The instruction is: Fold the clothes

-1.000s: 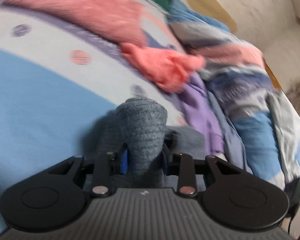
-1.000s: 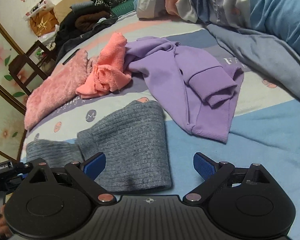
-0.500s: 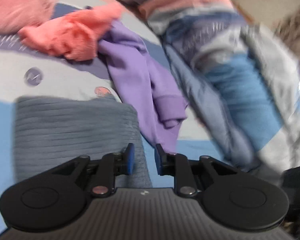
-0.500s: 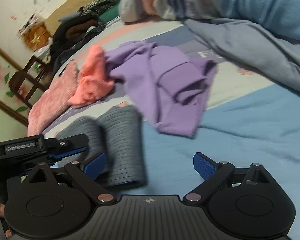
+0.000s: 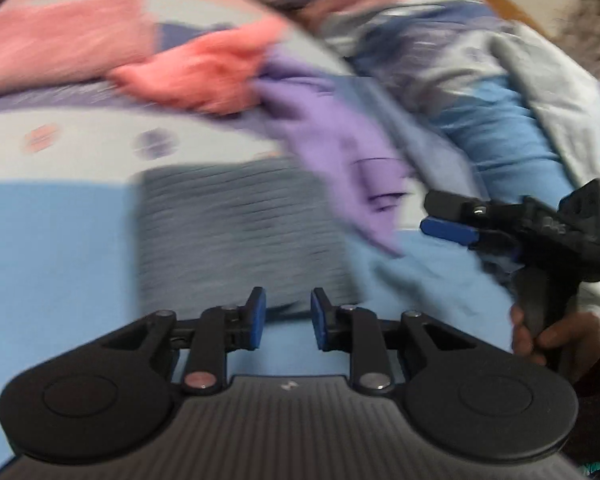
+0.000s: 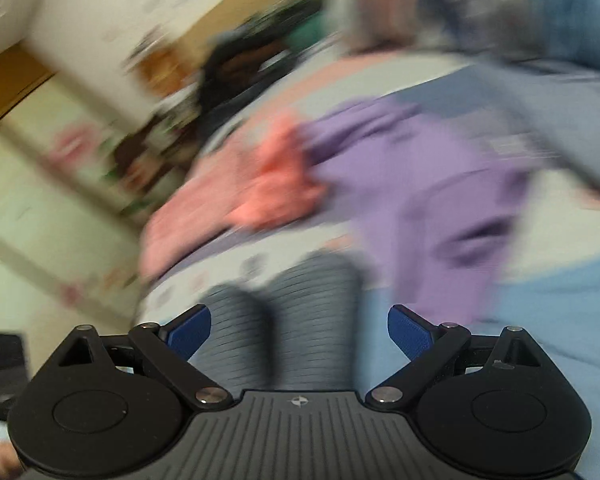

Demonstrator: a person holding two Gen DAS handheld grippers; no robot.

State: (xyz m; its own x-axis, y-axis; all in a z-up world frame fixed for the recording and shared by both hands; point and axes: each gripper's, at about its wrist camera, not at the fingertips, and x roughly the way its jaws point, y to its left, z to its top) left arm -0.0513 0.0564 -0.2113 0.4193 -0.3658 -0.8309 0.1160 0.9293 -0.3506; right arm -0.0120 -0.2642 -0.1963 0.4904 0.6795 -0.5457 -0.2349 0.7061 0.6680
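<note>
A folded grey ribbed knit garment [image 5: 240,236] lies flat on the blue part of the bed sheet [image 5: 56,248]. My left gripper [image 5: 287,318] hovers just in front of its near edge, jaws slightly apart and empty. In the right wrist view the grey garment [image 6: 296,328] sits between and beyond the wide-open jaws of my right gripper [image 6: 299,332], which holds nothing. My right gripper also shows in the left wrist view [image 5: 456,224], to the right of the grey garment. Both views are motion-blurred.
A crumpled purple sweatshirt [image 5: 340,152] lies right of the grey garment, with a coral fleece piece [image 5: 196,76] and a pink one [image 5: 52,44] behind. A bunched duvet [image 5: 480,92] fills the far right. Dark clothes [image 6: 252,68] and furniture stand beyond the bed.
My left gripper let go of the grey garment, which now lies folded flat, and pulled back with jaws a little apart. My right gripper stayed open and swung toward the garment.
</note>
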